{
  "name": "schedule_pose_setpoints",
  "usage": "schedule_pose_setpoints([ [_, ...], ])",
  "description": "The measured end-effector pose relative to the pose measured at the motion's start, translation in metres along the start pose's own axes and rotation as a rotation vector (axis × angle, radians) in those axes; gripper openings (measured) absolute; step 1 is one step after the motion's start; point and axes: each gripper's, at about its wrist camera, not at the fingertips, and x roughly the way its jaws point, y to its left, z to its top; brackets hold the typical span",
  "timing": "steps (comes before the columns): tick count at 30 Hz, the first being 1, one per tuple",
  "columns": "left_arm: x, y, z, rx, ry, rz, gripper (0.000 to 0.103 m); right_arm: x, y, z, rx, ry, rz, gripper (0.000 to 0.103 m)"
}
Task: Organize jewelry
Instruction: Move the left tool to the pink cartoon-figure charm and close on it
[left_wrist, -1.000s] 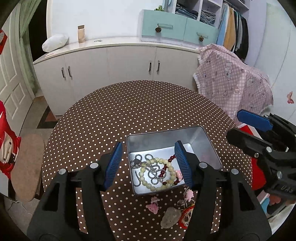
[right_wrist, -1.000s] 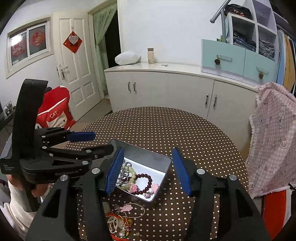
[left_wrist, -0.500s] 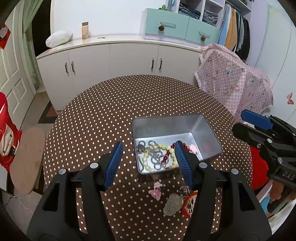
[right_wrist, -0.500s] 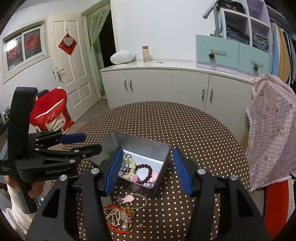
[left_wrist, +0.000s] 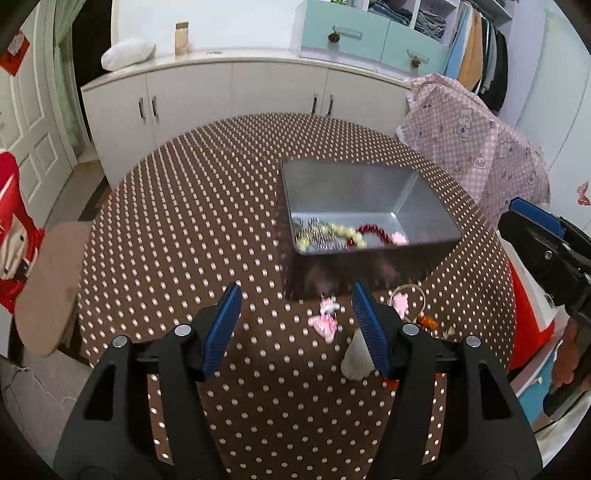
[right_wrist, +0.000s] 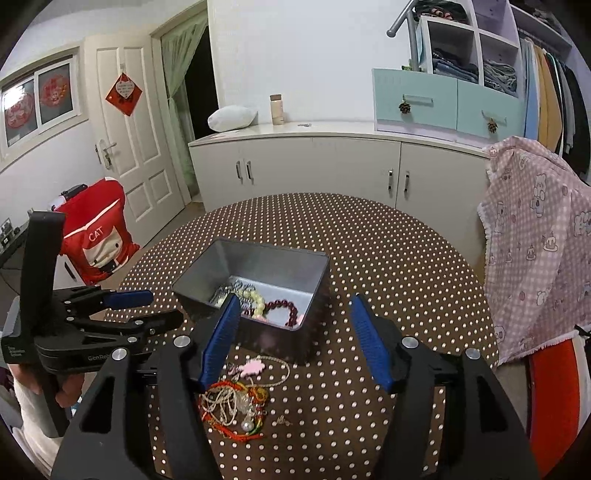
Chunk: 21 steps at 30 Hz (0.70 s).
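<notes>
— Checking my left gripper (left_wrist: 295, 325): jaws apart, just been widening a little, nothing between the blue pads; only the dotted surface (left_wrist: 177, 229) shows under the gap. A pink charm (left_wrist: 324, 320) lies near the right pad, not touched.

— And the other one?

— My right gripper (right_wrist: 293, 334) also stands apart and has been opening, with nothing clamped. Its left pad overlaps the near corner of the metal tin (right_wrist: 295, 258) in my view; I cannot tell whether it touches.

— Where is the jewelry?

— Some sits inside the tin: cream beads (left_wrist: 343, 232), a red bead bracelet (right_wrist: 284, 308), a silvery chain. The rest is a tangle of cords and beads (right_wrist: 236, 406) on the surface in front of the tin.

— Anything unclear?

— The left view is blurred. A grey cone-shaped piece (left_wrist: 355, 360) is half hidden behind my finger, and I cannot make it out.
</notes>
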Motion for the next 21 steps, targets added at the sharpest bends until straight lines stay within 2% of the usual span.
schedule_pose_setpoints([
  [3, 0.003, 0.0, -0.008, 0.01, 0.001, -0.075, 0.062, 0.003, 0.002, -0.007, 0.008, 0.01, 0.005, 0.059],
  [6, 0.005, -0.001, -0.015, 0.032, -0.01, -0.108, 0.062, 0.009, 0.003, -0.015, 0.019, 0.027, 0.013, 0.059],
  [8, 0.009, -0.004, -0.019, 0.049, -0.01, -0.098, 0.061, 0.012, 0.005, -0.021, 0.023, 0.041, 0.019, 0.059],
  [10, 0.015, -0.007, -0.022, 0.064, -0.003, -0.089, 0.05, 0.015, 0.006, -0.025, 0.031, 0.054, 0.033, 0.059],
  [15, 0.031, -0.009, -0.024, 0.077, 0.028, -0.067, 0.037, 0.015, 0.004, -0.03, 0.041, 0.051, 0.016, 0.059],
  [21, 0.038, -0.017, -0.018, 0.102, 0.034, -0.041, 0.037, 0.016, 0.005, -0.037, 0.036, 0.056, 0.012, 0.059],
])
